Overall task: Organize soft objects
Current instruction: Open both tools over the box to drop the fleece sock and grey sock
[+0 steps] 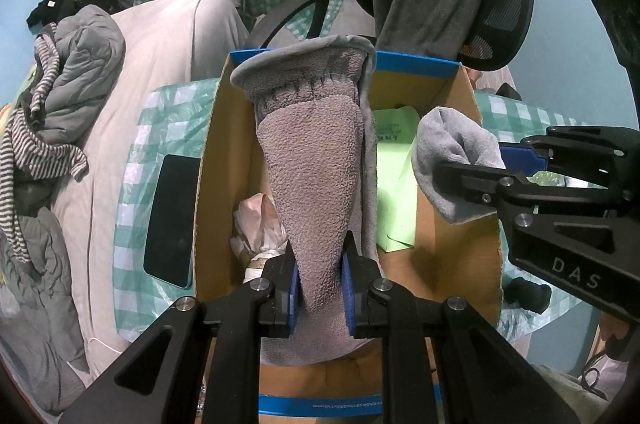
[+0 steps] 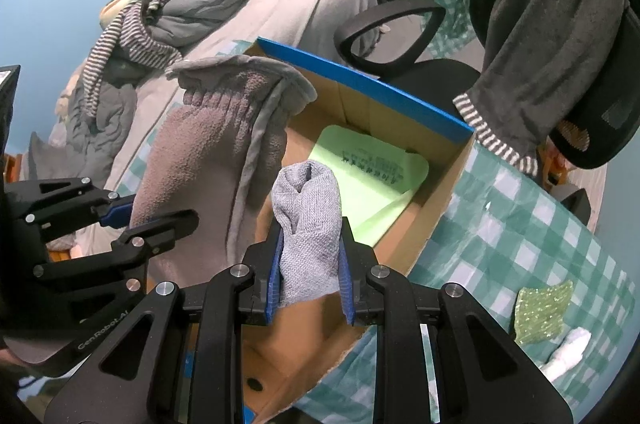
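Grey fleece fills my left wrist view: my left gripper [image 1: 318, 298], pitched steeply down, has its two blue pads clamped on one fuzzy brown-grey fleece cloth with a paler grey hemmed edge [image 1: 312, 160], which runs away from the jaws across the open brown cardboard box with blue-taped rims [image 1: 424, 66]. Inside that box I count one pale green paper sheet [image 1: 394, 192] and one crumpled pinkish-white plastic bag [image 1: 256, 224]. My right gripper [image 1: 500, 164] comes in from the right edge, pinching one light grey knitted cloth [image 1: 452, 160] over the box's right side. One black phone-like slab [image 1: 170, 220] lies on the green-and-white checked tablecloth [image 1: 136, 184] left of the box. In my right wrist view the right gripper [image 2: 310, 278] also tilts down, both blue pads pressed on the bunched light grey cloth [image 2: 308, 224] above the box [image 2: 400, 104]; the green sheet [image 2: 368, 180] lies on the floor beyond it. The left gripper [image 2: 132, 220] enters from the left, closed on the fleece [image 2: 208, 168], which hangs over the box's near-left wall. One dark grey towel with striped ends [image 2: 548, 64] drapes over one black mesh office chair [image 2: 600, 128].
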A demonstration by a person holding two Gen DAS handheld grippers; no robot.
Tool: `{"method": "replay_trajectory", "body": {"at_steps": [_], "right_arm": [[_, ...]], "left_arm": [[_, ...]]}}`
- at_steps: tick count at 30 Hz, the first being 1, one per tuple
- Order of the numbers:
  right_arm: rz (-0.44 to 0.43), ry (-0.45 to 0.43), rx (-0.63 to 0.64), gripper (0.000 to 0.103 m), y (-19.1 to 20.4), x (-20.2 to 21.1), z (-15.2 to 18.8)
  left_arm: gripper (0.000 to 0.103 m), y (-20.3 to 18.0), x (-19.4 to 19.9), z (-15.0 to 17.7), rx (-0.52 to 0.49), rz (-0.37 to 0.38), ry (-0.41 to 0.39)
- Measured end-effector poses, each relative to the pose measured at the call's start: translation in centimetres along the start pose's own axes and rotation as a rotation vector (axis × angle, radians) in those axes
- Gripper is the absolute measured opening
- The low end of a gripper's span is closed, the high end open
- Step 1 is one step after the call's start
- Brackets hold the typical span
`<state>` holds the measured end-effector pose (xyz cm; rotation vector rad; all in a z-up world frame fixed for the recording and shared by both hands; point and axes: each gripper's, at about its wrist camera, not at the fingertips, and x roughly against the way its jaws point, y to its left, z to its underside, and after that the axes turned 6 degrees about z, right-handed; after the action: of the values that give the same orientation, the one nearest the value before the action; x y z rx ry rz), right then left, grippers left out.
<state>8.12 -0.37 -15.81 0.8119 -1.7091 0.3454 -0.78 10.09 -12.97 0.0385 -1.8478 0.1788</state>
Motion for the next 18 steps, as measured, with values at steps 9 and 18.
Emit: {"method": "replay_trajectory", "body": {"at_steps": [9,18], "right_arm": [[0.005,0.005,0.000,0.037,0.30,-0.05,0.11],[0.027,-0.006,-0.017,0.052,0.05,0.56,0.57]], "left_arm": [[0.036,0.06,0.21,-0.03,0.003,-0.012,-0.006],[0.038,-0.28,0.60,0.32,0.003,-0.017,-0.012]]}}
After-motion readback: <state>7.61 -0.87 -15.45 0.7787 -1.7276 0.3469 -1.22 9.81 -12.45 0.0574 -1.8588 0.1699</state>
